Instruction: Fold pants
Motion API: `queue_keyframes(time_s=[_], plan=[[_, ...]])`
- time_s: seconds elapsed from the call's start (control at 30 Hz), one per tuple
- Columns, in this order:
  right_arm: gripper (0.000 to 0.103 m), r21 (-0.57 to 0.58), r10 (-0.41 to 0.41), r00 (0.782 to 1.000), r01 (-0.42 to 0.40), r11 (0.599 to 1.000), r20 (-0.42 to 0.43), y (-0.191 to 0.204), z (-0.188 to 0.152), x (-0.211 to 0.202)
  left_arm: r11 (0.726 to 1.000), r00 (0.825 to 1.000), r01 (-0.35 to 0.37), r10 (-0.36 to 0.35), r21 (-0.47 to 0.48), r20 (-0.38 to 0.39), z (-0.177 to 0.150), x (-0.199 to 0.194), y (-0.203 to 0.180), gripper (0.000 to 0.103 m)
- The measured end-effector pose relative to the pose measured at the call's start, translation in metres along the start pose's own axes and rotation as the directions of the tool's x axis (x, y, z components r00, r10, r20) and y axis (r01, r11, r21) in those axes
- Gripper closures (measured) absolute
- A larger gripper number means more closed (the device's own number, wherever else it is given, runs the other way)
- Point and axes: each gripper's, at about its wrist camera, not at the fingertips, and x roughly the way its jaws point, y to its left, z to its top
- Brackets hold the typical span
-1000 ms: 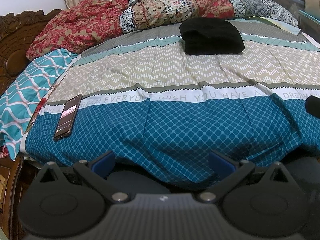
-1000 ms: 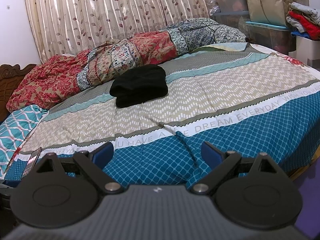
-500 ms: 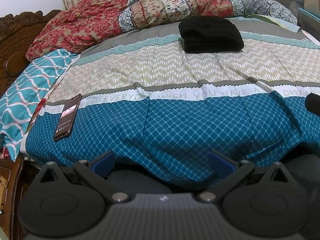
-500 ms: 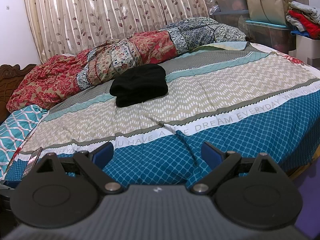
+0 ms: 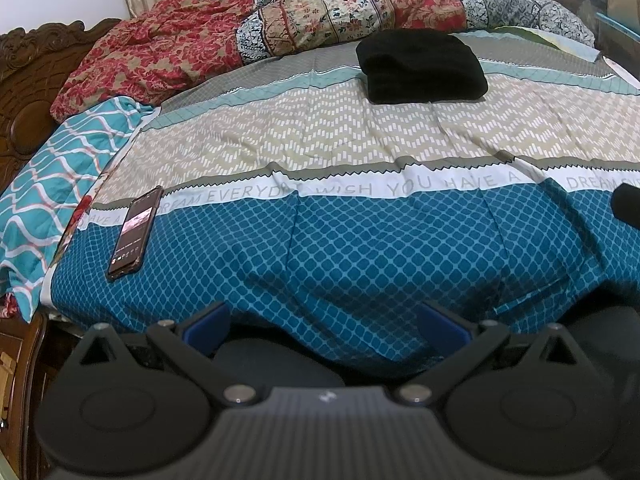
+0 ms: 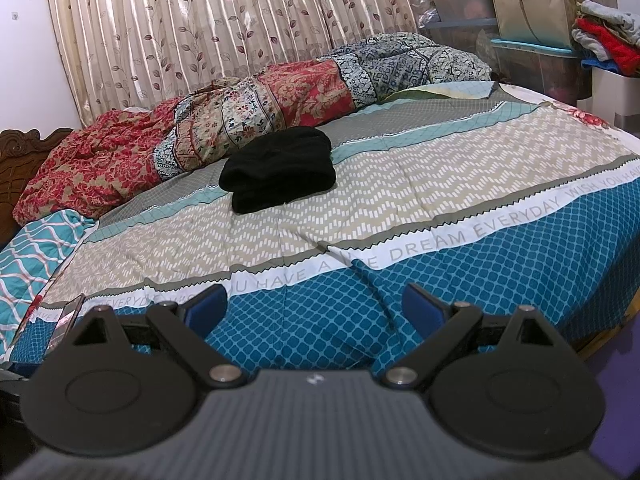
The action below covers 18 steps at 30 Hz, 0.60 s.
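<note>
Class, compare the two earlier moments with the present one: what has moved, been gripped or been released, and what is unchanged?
Nothing visibly changed. Both grippers, left and right, stay open and empty at the near edge of the bed; the folded black pants and the phone lie where they were on the bedspread.

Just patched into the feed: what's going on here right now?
Nothing is being handled. Both the left tongs and right tongs are open and empty, held back at the bed's near edge. The black pants lie folded in a compact bundle far across the bedspread. A phone rests near the left edge.
</note>
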Motion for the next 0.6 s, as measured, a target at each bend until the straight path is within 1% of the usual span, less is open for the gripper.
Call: queue_keyframes(time_s=[0.6], plan=[[0.007,-0.001,0.001,1.0,-0.001,1.0,0.0,-0.0007,0.0005,-0.0003,1.0,1.0,0.0,0.0,0.004,-0.004,-0.0029,0.0027,0.0031,0.0]])
